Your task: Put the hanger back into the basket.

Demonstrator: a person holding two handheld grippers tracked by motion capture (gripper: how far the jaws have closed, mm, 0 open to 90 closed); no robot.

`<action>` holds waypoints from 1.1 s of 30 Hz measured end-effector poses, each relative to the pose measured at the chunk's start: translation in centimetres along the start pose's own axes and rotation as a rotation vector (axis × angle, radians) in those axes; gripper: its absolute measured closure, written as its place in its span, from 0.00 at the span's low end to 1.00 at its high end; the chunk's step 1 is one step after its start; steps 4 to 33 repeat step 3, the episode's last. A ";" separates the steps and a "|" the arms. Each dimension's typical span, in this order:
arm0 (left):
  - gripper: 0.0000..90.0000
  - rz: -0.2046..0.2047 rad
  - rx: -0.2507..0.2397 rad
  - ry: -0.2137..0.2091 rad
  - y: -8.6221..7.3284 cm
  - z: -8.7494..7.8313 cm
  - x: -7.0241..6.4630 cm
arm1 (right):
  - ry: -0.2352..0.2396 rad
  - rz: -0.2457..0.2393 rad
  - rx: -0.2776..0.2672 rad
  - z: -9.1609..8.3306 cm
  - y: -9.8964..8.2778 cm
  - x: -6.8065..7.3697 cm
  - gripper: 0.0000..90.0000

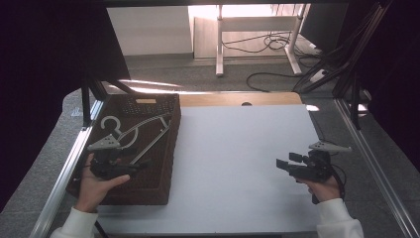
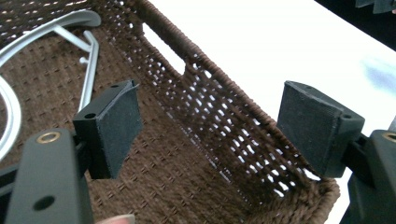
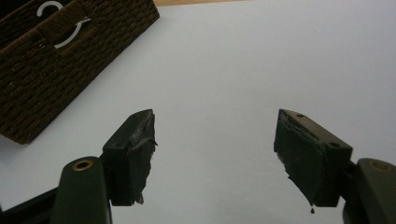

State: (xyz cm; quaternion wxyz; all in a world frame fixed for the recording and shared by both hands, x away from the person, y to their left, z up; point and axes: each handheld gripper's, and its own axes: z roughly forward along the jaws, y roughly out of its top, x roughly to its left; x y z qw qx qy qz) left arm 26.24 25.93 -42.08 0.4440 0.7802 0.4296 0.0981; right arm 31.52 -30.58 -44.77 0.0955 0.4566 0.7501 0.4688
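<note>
A brown woven basket (image 1: 161, 148) stands on the left side of the white table (image 1: 237, 158). In it lies a pale metal clothes hanger (image 1: 146, 130), hook toward the far left. My left gripper (image 1: 132, 165) hovers over the near part of the basket, open, with nothing between its pads. In the left gripper view the open gripper (image 2: 217, 119) straddles the basket's right wall (image 2: 219, 93), and the hanger (image 2: 88, 56) lies at the upper left. My right gripper (image 1: 283, 161) is open and empty over the bare table at the right. In the right gripper view the gripper (image 3: 215, 140) faces the basket (image 3: 60, 65).
Metal rails (image 1: 69, 163) run along both sides of the table. A wooden strip (image 1: 237, 99) edges its far side. Beyond it are a desk frame (image 1: 219, 44) and cables (image 1: 277, 42) on the floor. Dark curtains hang at both sides.
</note>
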 end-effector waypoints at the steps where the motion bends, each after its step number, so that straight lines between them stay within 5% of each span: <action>1: 0.24 0.003 0.002 -0.001 0.0 0.1 -0.1 | 0.000 0.000 0.000 0.0 0.0 0.0 0.33; 33: 0.23 0.006 0.005 0.000 0.1 0.2 -0.2 | -0.002 -0.010 -0.007 0.0 0.0 0.1 0.32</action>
